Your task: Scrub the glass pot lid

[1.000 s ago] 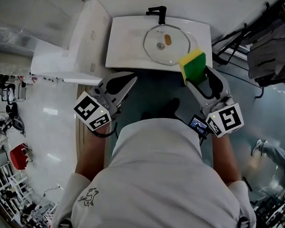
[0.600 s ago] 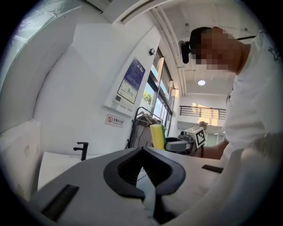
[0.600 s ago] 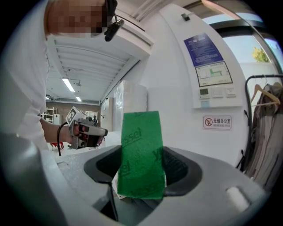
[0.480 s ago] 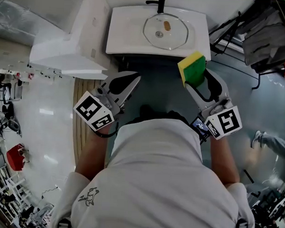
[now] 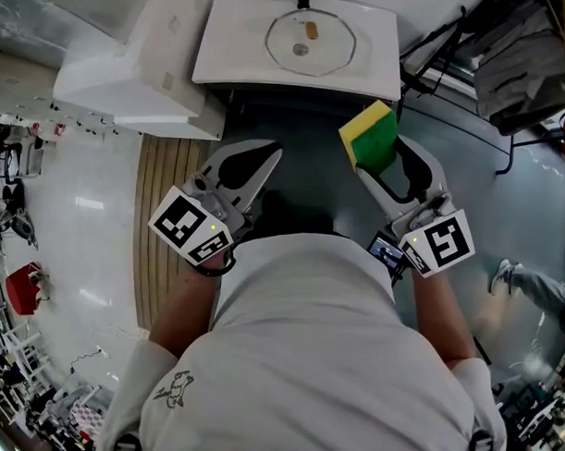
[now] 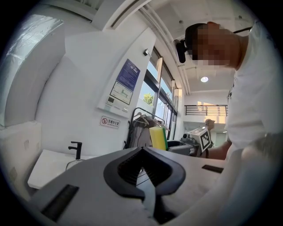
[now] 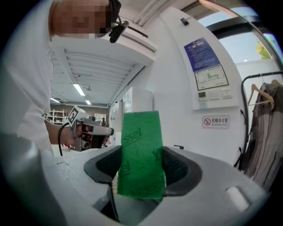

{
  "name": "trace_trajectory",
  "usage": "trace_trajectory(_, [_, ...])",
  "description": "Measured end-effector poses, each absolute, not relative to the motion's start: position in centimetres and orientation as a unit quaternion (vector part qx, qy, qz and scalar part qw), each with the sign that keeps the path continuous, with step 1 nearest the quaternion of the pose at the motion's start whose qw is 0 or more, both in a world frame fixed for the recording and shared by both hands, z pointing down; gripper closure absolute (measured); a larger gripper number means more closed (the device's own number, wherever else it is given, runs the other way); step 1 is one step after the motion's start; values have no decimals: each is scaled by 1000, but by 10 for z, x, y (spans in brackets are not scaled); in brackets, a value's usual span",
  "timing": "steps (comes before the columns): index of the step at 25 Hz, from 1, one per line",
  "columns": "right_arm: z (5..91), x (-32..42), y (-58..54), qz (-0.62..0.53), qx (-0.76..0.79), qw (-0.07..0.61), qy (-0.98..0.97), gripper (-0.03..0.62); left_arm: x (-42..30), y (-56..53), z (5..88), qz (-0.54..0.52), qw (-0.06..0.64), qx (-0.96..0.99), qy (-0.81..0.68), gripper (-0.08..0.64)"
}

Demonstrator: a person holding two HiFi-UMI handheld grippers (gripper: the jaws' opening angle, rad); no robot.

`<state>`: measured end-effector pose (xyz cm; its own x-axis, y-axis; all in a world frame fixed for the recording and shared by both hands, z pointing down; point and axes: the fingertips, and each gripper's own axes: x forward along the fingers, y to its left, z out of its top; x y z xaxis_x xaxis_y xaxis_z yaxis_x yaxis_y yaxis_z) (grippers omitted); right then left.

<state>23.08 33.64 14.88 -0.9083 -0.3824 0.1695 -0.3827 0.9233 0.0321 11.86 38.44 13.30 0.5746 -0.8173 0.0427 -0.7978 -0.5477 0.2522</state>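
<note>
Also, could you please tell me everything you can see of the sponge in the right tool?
The sponge is a rectangular block of yellow foam backed by a green scouring layer with faint printed lettering. The right tool is shut on its lower part, so it stands up out of the jaws with the green face toward that tool's camera. It is held in the air short of the sink, touching nothing but that tool.

I see a white short-sleeved shirt [image 5: 306,359] with a small dark drawing [image 5: 177,389] on it; left gripper [image 5: 269,155] and right gripper [image 5: 373,156] are pale grey, black-lined.
</note>
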Motion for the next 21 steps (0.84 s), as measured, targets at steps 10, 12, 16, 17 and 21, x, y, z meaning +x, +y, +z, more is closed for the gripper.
trace_trajectory(10, [150, 275, 361, 4, 178, 86, -980, 311, 167, 407, 129, -44, 116, 869, -478, 561])
trace_trajectory(12, [151, 279, 362, 3, 176, 87, -981, 311, 170, 408, 129, -45, 117, 868, -480, 561])
trace_trajectory(16, [149, 282, 363, 3, 174, 86, -981, 311, 176, 410, 128, -47, 118, 867, -481, 561])
trace_trajectory(17, [149, 283, 364, 3, 173, 86, -981, 311, 178, 411, 128, -48, 118, 867, -481, 561])
trace_trajectory(21, [148, 285, 366, 3, 171, 85, -982, 311, 180, 413, 125, -49, 117, 866, -483, 561])
